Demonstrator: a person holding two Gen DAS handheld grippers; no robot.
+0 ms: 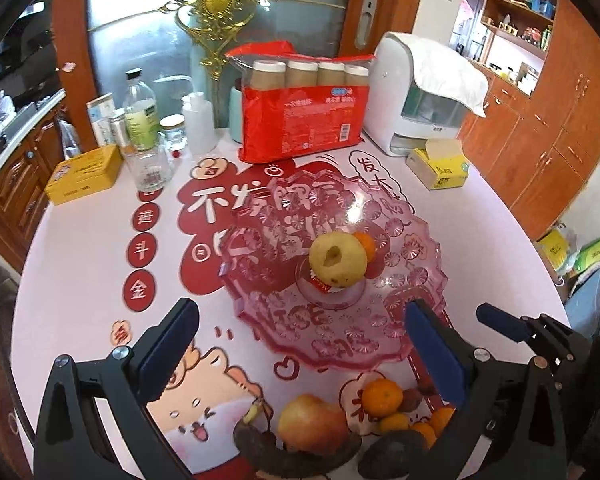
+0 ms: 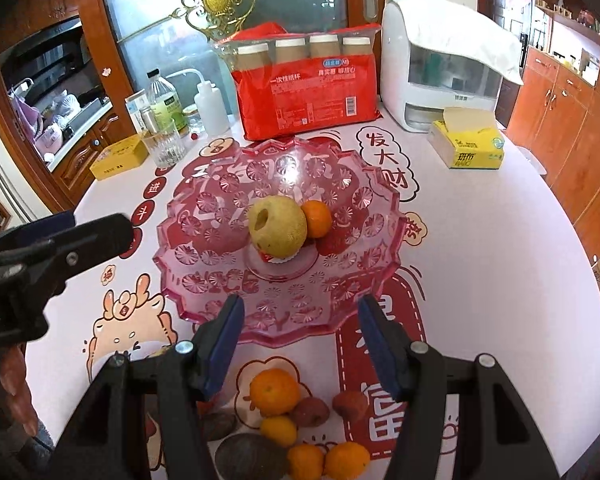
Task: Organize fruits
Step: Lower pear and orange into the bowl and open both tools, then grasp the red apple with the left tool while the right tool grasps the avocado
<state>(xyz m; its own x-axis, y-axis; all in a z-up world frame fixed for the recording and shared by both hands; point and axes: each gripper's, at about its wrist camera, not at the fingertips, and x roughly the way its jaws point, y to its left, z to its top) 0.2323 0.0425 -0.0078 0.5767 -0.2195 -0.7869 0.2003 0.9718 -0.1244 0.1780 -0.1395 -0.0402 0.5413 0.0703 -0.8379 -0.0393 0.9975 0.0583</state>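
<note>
My left claw and right claw both hang spread and empty above the table. Two fruits are already in the pink glass dish: a yellow pear at its centre, with a small orange touching it at two o'clock. By my reckoning that is an early start; the apple, oranges and dark fruits still lie at six o'clock, outside the dish.
</note>
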